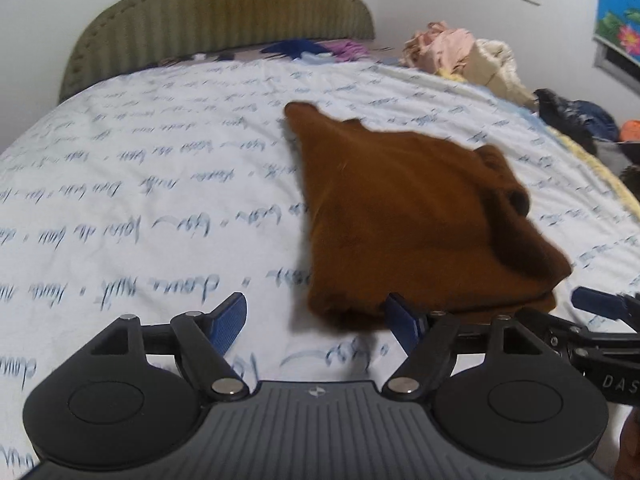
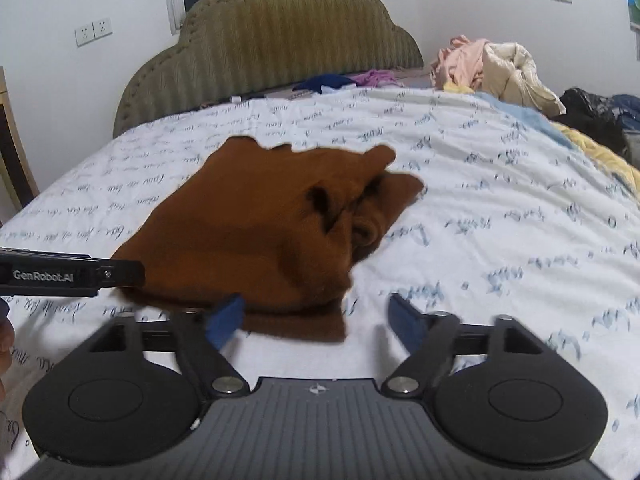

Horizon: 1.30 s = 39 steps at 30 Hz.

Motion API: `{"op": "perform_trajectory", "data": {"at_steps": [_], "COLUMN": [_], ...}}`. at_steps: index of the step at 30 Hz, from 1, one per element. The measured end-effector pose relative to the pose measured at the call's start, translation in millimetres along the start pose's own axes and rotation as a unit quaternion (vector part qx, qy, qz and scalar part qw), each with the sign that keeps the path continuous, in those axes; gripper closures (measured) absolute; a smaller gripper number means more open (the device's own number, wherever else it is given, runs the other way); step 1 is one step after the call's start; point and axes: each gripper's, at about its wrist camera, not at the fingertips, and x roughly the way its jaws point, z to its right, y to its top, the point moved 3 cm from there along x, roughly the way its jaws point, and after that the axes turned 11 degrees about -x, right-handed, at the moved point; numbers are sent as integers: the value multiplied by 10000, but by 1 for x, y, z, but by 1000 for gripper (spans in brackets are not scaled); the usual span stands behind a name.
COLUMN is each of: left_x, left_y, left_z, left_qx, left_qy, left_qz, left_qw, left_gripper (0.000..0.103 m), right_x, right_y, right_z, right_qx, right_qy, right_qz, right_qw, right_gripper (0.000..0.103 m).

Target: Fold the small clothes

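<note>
A brown knitted garment [image 1: 404, 216] lies partly folded on the white bed sheet [image 1: 140, 184], its near edge just ahead of both grippers. My left gripper [image 1: 318, 326] is open and empty, its right finger at the garment's near left corner. My right gripper [image 2: 318, 322] is open and empty; its left finger overlaps the garment's [image 2: 260, 232] near edge. Whether the fingers touch the cloth I cannot tell. The right gripper's side shows at the right edge of the left wrist view [image 1: 600, 308]. The left gripper's body shows at the left of the right wrist view [image 2: 68, 274].
An olive padded headboard [image 2: 280, 40] stands at the far end of the bed. Blue and purple clothes [image 2: 340, 80] lie by it. A pile of pink and cream clothes [image 2: 492, 68] and dark clothes [image 2: 596, 112] sit at the far right. The sheet [image 2: 500, 220] carries blue script print.
</note>
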Motion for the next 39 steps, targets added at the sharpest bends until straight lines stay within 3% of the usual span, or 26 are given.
{"op": "perform_trajectory", "data": {"at_steps": [5,15,19,28,39], "left_x": [3,-1,0,3,7], "left_y": [-14,-29,-34,-41,-39], "left_z": [-8,-6,-6,-8,-12], "left_qx": [-68,95,183,169,29], "left_qy": [261,542,566,607,484], "left_qz": [-151,122,264,449,393], "left_qw": [9995,9984,9979,9970,9980], "left_gripper": [27,20,14,3,0], "right_x": [-3,-7,-2,5,9], "right_y": [-11,-22,-27,-32,-32], "right_z": [-14,-31,-37,-38,-40], "right_qx": [65,-87,-343,-349,-416], "right_qy": [-15,-130,-416,-423,-468], "right_qz": [-88,-80,-80,-153,-222], "right_qw": [9999,9998,9985,9984,9978], "right_gripper": [10,1,1,0,0]}}
